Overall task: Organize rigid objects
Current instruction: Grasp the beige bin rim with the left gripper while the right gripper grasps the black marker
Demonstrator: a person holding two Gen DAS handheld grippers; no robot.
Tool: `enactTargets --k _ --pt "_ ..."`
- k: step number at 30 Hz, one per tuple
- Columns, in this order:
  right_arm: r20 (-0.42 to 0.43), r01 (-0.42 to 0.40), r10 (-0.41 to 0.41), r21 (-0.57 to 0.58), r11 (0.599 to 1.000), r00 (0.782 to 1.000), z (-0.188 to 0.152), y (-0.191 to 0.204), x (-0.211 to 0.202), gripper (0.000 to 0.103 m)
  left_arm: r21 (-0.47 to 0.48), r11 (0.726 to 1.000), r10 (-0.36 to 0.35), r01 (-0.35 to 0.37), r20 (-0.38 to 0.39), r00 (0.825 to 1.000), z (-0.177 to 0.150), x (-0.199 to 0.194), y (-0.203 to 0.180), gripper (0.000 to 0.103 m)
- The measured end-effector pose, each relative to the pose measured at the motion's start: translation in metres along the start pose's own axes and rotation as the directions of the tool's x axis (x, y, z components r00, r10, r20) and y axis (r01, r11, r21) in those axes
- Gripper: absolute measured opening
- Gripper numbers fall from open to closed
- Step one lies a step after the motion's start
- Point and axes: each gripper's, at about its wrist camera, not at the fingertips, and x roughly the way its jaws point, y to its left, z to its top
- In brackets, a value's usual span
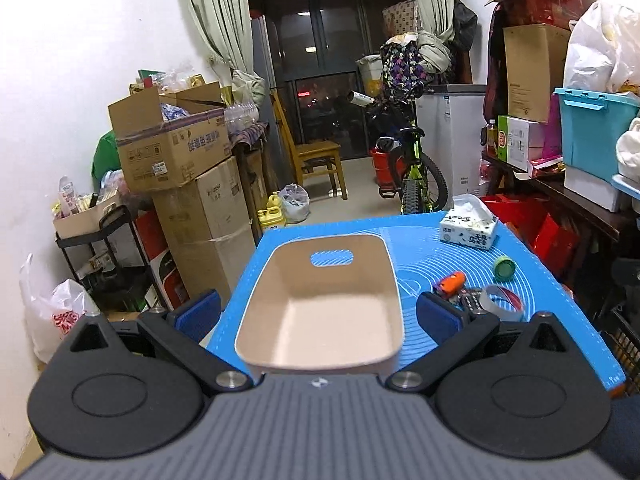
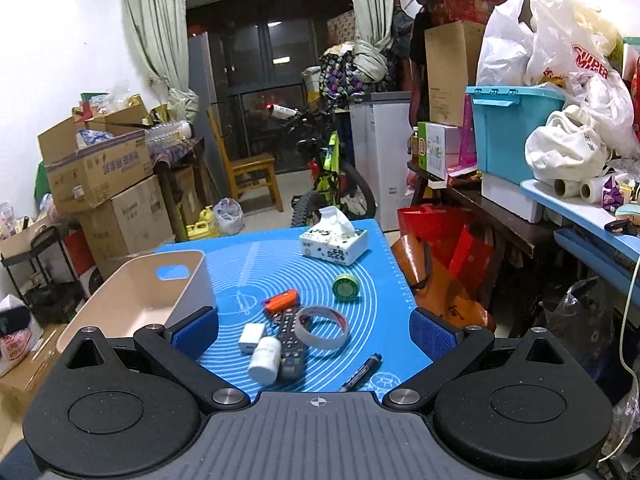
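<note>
Legible markings are few. White plastic shopping bag [image 2: 576, 56] heaped above the turquoise plastic storage bin [image 2: 516, 128]: red capitals reading "SUPER", a second red line below it cut off; white cloth bag [image 2: 568, 148] just right of the bin: small dark letters "HH"; brown cardboard carton [image 2: 100, 168], far left of the bin: blue Chinese characters on its side, too blurred to read; white tissue pack [image 2: 334, 246] on the blue mat, lower left of the bin: black Chinese print, not legible; remaining labels unreadable.
</note>
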Motion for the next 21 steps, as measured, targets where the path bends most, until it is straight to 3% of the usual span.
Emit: enactTargets --k 10,15,21 --pt "-0.130 0.067 -0.061 0.040 0.997 0.990 0.004 -0.017 0.082 0.101 -0.036 0.998 -0.054 0.050 -0.121 0.991 0.010 0.078 0.028 0.102" --pt "-0.202 0.091 -0.086 0.017 0.996 0.976 -0.002 -0.015 0.119 0.101 -0.020 0.998 -0.056 0.053 -0.227 0.972 0.009 0.120 0.047 0.102" --pt "-0.279 0.105 -0.093 0.030 0.994 0.956 -0.016 -0.015 0.157 0.101 0.007 0.998 -0.050 0.054 -0.284 0.957 0.005 0.160 0.067 0.098"
